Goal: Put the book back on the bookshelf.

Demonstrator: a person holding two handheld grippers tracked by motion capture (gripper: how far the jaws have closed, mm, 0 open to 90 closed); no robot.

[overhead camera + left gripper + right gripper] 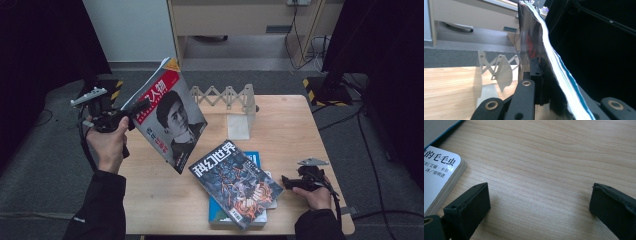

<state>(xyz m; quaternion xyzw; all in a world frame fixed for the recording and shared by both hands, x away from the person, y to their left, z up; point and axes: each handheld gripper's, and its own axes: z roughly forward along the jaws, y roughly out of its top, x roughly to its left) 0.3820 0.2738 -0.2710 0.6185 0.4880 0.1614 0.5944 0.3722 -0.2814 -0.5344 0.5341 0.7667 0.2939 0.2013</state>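
My right claw (286, 181) rests low at the near right of the worktop (295, 125), jaws spread wide over bare wood, just beside a white book (439, 176) at the bottom of the stack. On that stack lies a dark science-fiction magazine (235, 182). My left claw (137, 107) is clamped on the edge of the portrait magazine (167, 117), holding it tilted in the air above the worktop's left side. Beyond stands a white folding rack (227, 97).

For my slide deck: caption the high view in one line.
Left gripper lifts a portrait-cover magazine above the wooden table while the open right gripper rests beside stacked books.
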